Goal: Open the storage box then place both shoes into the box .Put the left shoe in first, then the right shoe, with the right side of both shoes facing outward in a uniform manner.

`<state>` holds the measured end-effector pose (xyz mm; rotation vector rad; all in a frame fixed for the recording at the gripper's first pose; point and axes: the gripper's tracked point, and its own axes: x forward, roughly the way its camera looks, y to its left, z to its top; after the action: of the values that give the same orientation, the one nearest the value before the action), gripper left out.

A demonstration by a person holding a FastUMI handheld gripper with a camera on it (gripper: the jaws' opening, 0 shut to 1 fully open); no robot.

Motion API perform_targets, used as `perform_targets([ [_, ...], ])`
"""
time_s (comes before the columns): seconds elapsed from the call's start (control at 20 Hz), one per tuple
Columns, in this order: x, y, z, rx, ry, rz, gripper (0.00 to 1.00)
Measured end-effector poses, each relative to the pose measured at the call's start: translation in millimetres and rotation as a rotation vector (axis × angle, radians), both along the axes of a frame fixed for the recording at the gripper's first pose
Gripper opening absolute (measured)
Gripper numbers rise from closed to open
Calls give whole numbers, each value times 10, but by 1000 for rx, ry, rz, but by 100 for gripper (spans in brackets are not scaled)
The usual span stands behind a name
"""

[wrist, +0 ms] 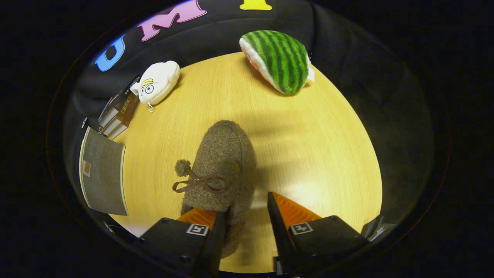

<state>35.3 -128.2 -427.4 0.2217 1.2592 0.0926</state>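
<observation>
Gripper (247,216) held over wooden table (316,146), fingers parted. Fuzzy brown shoe (224,162) with bow and pompom seen between fingers, heel against left finger; gap left to right finger. Beyond: watermelon plush (279,60), white plush pouch (158,83), books (119,112), grey box (102,173).

Printing is showing on the brown cartons (120,112) beside the white plush (158,82) — too small and blurred to read. A small square label (87,168) is sitting on the grey box (102,178); nothing on it is making out as words. Square black-and-white marker tags are riding on both fingers of the gripper (244,218) — patterns, not text. No number or brand is reading anywhere on the table (308,146).
</observation>
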Motion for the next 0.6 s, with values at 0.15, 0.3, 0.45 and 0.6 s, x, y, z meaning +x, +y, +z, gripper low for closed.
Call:
perform_targets([
  [0.15,11,48,-10,-7,9,-9,31],
  [0.3,3,27,4,7,11,-36,13],
  [0.45,-15,28,15,63,39,-47,6],
  [0.6,23,85,126,127,59,-122,5],
])
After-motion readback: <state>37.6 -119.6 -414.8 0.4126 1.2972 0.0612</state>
